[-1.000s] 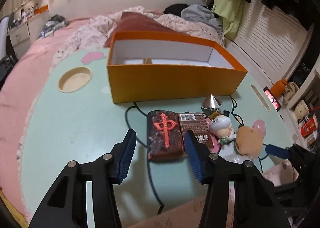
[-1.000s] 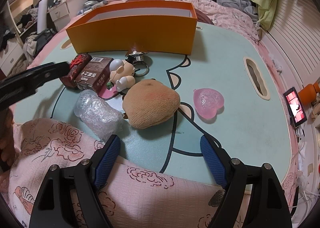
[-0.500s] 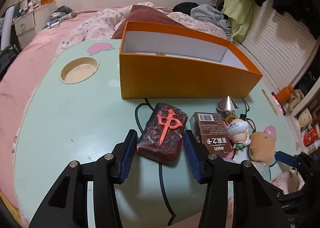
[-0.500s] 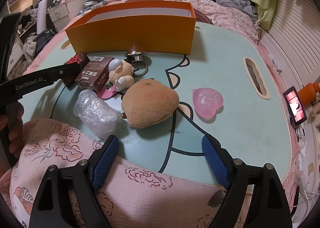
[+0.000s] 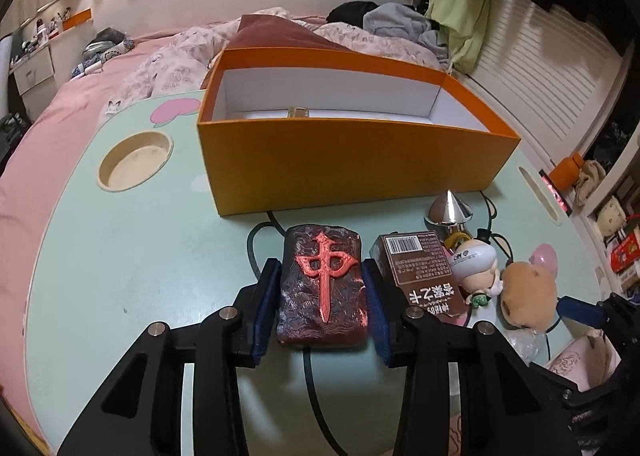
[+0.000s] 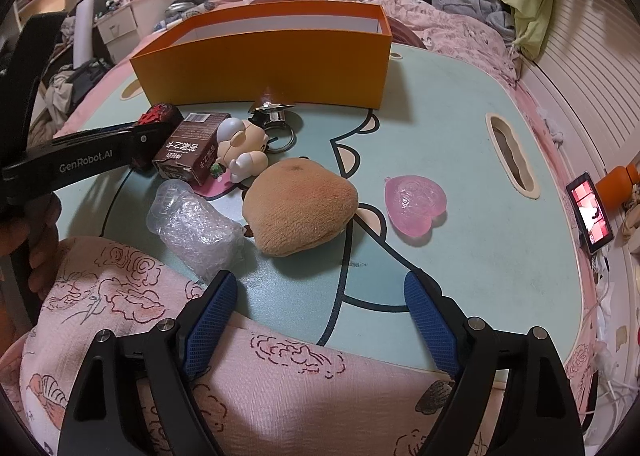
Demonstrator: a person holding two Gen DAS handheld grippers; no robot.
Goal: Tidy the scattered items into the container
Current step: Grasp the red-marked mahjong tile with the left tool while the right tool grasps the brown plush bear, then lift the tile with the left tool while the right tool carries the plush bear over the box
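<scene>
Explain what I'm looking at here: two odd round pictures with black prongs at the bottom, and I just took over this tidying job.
No robot arm here: a person holds a two-finger gripper in each hand, and each carries a fisheye camera looking along its fingers. One picture is the left gripper's view, the other the right's.

The left gripper has just been closing around the dark red mahjong-tile block, its blue pads against the block's sides. The right gripper is open and empty above a pink patterned cloth.

On the pale green table lie a brown carton, a small doll figure, a silver cone, a tan plush, a bubble-wrap bundle and a pink heart. The orange box is the container.
</scene>
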